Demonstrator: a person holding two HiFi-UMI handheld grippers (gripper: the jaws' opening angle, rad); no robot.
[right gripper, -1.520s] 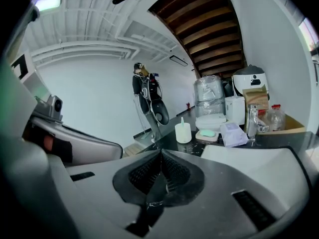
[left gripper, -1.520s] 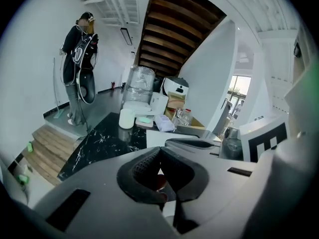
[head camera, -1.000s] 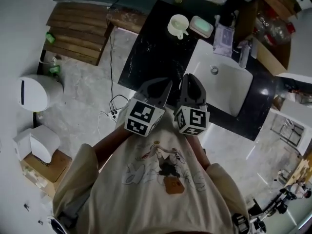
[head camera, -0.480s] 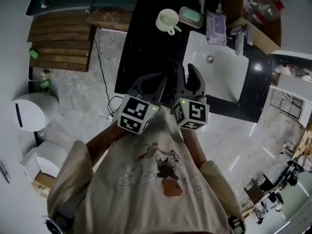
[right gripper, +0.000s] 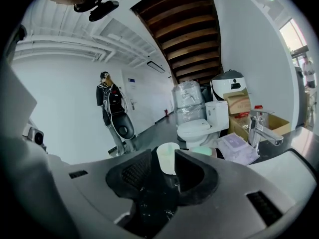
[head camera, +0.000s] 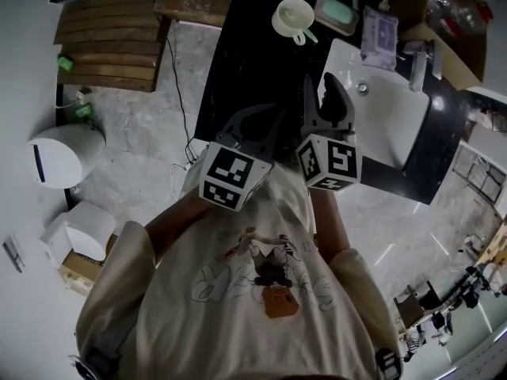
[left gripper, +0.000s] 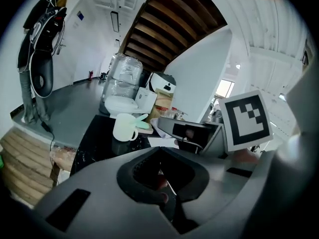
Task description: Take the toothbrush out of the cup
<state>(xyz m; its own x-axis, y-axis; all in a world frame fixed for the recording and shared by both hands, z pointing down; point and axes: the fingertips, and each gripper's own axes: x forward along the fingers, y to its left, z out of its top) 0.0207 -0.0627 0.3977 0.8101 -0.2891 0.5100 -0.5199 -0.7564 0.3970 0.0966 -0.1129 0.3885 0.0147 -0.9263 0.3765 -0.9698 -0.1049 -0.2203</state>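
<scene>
Right gripper (head camera: 319,82) advanced, jaws opening, glossy round cup (head camera: 290,16) ahead

**Both claws out front, right one opening**

The left claw (head camera: 264,123) points forward and down, its jaw tips meeting. Just to its right, the right claw (head camera: 325,93) reaches slightly farther. Its jaws are opening, with nothing gripped between them. Bare forearms (head camera: 170,229) carry both.
</scene>
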